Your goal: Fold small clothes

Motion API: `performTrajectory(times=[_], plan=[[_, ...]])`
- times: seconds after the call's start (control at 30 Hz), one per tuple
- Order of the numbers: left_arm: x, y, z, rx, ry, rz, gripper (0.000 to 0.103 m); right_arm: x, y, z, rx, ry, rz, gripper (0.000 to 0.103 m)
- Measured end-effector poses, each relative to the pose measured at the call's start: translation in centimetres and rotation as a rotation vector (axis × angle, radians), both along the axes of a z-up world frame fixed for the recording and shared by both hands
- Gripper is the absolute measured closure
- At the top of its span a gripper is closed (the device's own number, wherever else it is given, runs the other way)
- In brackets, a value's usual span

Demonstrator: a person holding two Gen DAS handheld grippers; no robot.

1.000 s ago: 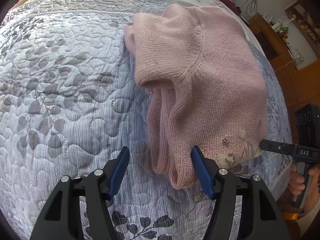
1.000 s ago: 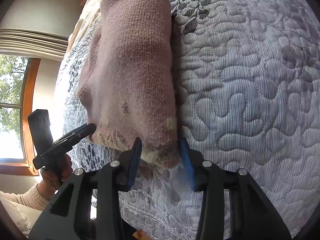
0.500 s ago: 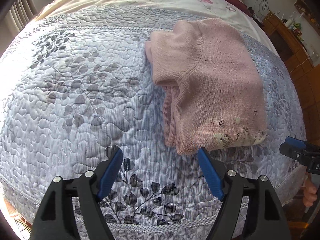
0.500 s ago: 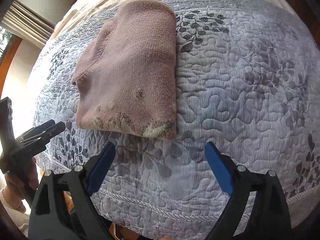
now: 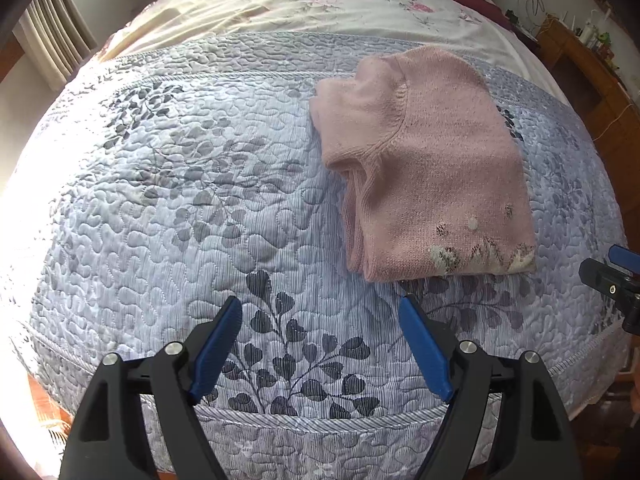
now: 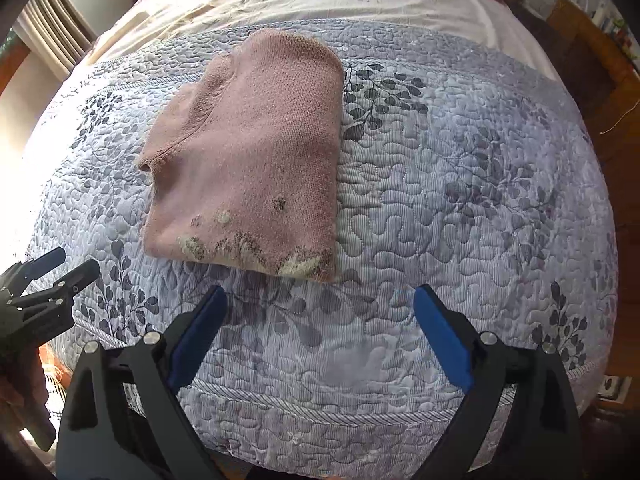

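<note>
- Pink knit sweater (image 5: 432,184) lies folded into a compact rectangle on the grey-blue quilted bedspread (image 5: 168,208); a patterned hem band faces the near edge of the bed.
- Left wrist view: sweater sits at about 1 o'clock from the left gripper (image 5: 320,344), apart from it, nothing touching.
- Left gripper: jaws spread wide, blue pads (image 5: 218,344) bare, nothing between them; it hangs over the leaf print near the quilt border.
- Right wrist view: sweater (image 6: 256,152) sits at about 11 o'clock from the right gripper (image 6: 320,332), apart from it.
- Right gripper: released, jaws wide, pads empty, over bare quilt.
- Each gripper shows in the other's view: right one at 3 o'clock in the left view, left one at 9 o'clock in the right view, with a hand (image 6: 24,396) on its handle.
- Floral cream sheet (image 5: 320,4) covers the bed beyond the quilt, at 12 o'clock.
- Wooden furniture (image 5: 592,64) stands at 2 o'clock in the left view.
</note>
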State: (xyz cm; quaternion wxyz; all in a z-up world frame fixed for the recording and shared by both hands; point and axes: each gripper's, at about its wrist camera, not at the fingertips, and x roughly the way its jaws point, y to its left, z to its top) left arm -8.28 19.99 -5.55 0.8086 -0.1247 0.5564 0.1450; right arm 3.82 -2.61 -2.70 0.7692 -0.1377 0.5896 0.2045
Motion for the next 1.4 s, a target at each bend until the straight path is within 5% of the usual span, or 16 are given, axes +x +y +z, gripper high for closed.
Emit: performTrajectory(times=[1.4], plan=[[0.0,-1.1,0.3,0.076,-0.007,-0.017,0.022,-0.2,-0.2,0.3,-0.067,-0.045,-0.049,0.007]])
